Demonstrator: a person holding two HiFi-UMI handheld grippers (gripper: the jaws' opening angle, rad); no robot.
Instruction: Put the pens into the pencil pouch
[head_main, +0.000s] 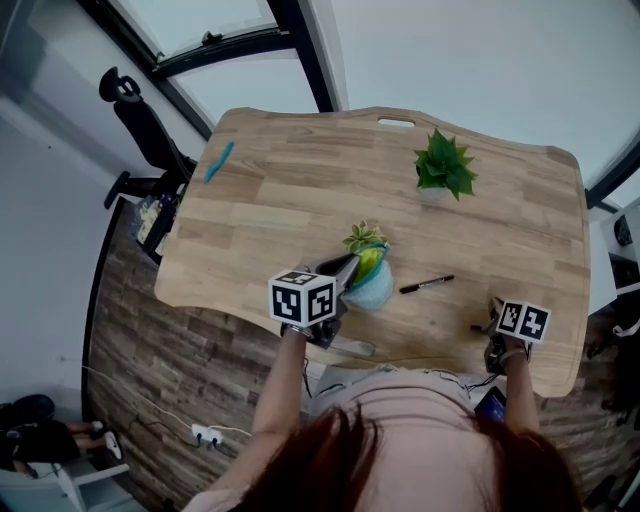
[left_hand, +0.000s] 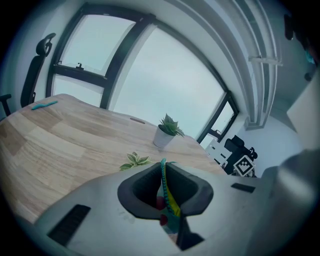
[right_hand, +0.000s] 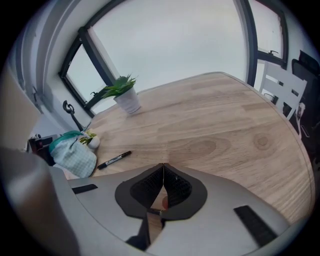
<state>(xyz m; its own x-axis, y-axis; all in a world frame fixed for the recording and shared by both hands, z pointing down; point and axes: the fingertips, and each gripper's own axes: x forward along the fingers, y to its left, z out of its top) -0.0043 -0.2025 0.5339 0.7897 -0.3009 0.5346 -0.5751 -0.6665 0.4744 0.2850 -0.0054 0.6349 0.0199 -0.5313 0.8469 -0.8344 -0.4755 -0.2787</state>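
Starting with the blind spots: the inside of the pouch (head_main: 375, 288) isn't visible from any view, so no call on what's in it. The right gripper (right_hand: 163, 165) sits at the near edge of the table (head_main: 280, 200), partly covered by its own marker cube in the head view. A short dark stub lies just beside it there, possibly a pen end, too small to tell. Its fingers are clenched tip to tip, with nothing readable between them. The person's hair blocks the bottom of the head view.

The left gripper (left_hand: 163, 164) has its fingers clamped on the pouch's open rim, pinching the teal zipper (left_hand: 162, 175), with a yellow lining strip behind it. The pouch is soft cloth in a pale blue-green check, rounded and slumped, on the table near the front.

The black pen (head_main: 427, 284) is slim and straight, lying flat on the wood just right of the pouch, not touching it, between the two grippers. The blue pen (head_main: 219, 161) lies flat near the far left corner, well apart from the rest.

The table top is pale wood planks with rounded corners and a slot cut near the far edge. A small leafy plant (head_main: 364, 237) stands right behind the pouch, and a spiky green plant (head_main: 443, 165) in a white pot further back. A black office chair (head_main: 140, 120) stands off the left side.
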